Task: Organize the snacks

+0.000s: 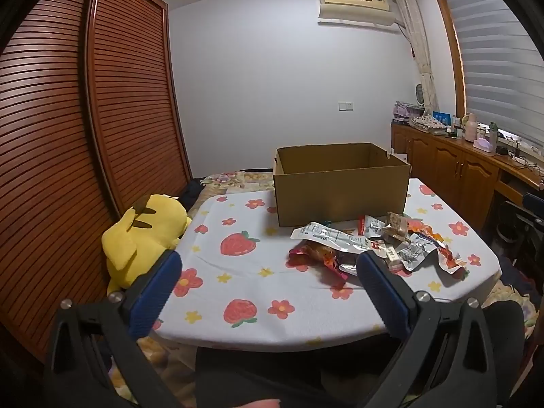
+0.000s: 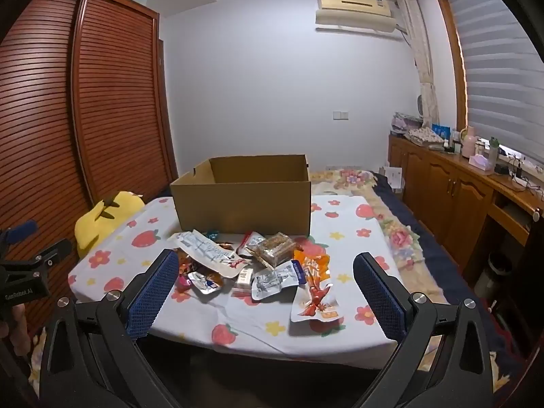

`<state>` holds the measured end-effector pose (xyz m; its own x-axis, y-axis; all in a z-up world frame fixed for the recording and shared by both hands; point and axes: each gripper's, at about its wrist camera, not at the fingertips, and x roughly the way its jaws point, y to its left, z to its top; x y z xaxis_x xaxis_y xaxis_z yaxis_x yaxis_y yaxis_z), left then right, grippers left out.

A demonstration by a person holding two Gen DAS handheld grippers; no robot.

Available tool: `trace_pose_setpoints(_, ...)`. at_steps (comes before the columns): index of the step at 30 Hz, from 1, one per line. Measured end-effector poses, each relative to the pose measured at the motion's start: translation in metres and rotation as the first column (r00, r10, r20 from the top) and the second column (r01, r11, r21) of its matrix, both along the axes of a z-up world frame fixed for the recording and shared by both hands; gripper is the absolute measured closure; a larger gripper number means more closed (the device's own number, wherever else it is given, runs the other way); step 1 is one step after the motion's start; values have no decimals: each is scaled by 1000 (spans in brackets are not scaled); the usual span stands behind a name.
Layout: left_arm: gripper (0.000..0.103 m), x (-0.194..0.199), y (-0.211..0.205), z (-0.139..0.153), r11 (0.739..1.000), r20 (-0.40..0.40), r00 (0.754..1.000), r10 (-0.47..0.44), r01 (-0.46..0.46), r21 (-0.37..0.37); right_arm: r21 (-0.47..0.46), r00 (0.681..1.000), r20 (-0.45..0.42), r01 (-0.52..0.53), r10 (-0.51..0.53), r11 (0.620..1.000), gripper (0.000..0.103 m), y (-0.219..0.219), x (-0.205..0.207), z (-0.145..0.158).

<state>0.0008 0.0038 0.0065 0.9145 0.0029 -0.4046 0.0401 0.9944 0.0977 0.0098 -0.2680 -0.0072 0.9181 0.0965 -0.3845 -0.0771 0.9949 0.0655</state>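
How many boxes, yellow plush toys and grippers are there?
Cardboard box: 1
Yellow plush toy: 1
Grippers: 2, left gripper and right gripper, both open and empty
Total: 4

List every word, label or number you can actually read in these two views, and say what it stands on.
"GenRobot.AI": on the black body of the left hand-held gripper, seen at the left edge of the right wrist view.
Snack packets: printed text and a barcode label, too small and blurred to read.
Air conditioner: no legible marking.
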Motion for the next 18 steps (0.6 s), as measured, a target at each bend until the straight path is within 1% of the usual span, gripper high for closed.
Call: trace_pose_setpoints(18,0,0,-1,-1,1000,2,1000,1,-1,-1,-2,1000,1,0,0,1000,0,1,-1,0)
